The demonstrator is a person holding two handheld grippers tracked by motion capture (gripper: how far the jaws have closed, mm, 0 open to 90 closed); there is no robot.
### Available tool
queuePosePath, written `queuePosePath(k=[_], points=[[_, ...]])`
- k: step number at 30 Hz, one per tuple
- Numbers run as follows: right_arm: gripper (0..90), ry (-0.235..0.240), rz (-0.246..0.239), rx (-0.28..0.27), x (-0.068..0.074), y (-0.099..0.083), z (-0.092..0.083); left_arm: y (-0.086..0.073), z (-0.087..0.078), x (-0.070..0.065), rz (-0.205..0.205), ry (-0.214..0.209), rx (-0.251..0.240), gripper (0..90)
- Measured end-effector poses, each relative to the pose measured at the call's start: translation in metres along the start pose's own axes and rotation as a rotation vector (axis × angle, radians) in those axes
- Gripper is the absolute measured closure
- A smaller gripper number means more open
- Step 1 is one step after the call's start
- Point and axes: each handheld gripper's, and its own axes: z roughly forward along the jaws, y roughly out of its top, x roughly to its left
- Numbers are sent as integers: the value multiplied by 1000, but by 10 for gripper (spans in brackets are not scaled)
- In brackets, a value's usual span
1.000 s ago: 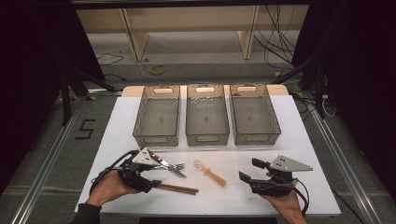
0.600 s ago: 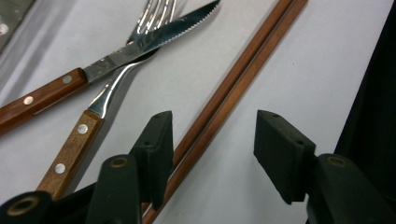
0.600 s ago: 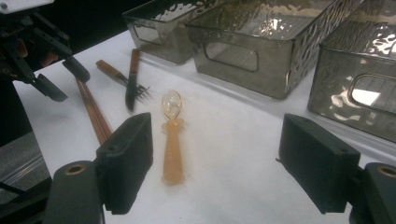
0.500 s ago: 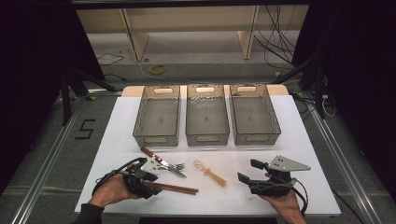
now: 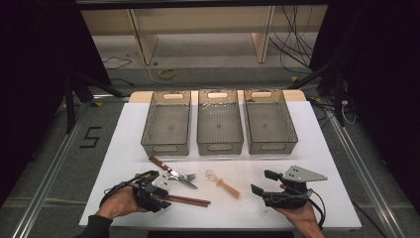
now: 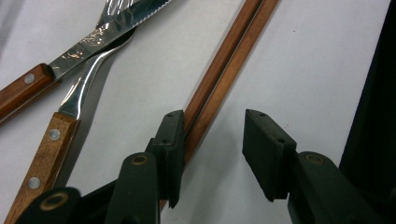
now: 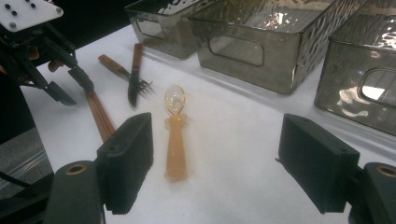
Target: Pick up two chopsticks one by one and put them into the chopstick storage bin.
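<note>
A pair of brown chopsticks (image 5: 185, 200) lies near the table's front edge, and my left gripper (image 5: 157, 196) sits over its left end. In the left gripper view the chopsticks (image 6: 224, 70) run between the jaws of my left gripper (image 6: 210, 140). The jaws have just been closing: one pad touches the sticks, the other stands apart. A wood-handled knife (image 5: 162, 166) and fork (image 5: 185, 177) lie crossed just beyond. An amber plastic spoon (image 5: 223, 183) lies mid-table. My right gripper (image 5: 262, 181) rests open to its right, and the spoon (image 7: 175, 135) lies ahead of the right gripper (image 7: 215, 158).
Three clear grey bins stand side by side at the back: left (image 5: 166, 148), middle (image 5: 220, 147) and right (image 5: 271, 146). The white table top (image 5: 327, 163) ends close behind both hands. Dark floor with cables surrounds the table.
My left gripper has shifted toward the front edge, down onto the chopsticks, and its jaws have narrowed around them. The right gripper has stayed put.
</note>
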Motion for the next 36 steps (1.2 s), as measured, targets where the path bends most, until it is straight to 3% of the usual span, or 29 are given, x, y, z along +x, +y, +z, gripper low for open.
queuePosePath(k=[12, 20, 24, 36], points=[[273, 8, 2, 9, 0, 0, 1, 2, 5, 0, 40, -14, 44, 608], [275, 15, -1, 21, 1, 0, 2, 12, 4, 0, 75, -29, 153, 691], [276, 17, -7, 28, 1, -1, 3, 13, 5, -3, 80, -35, 163, 738], [278, 11, -9, 44, 1, -1, 4, 11, 4, -3, 171, -73, 154, 808]])
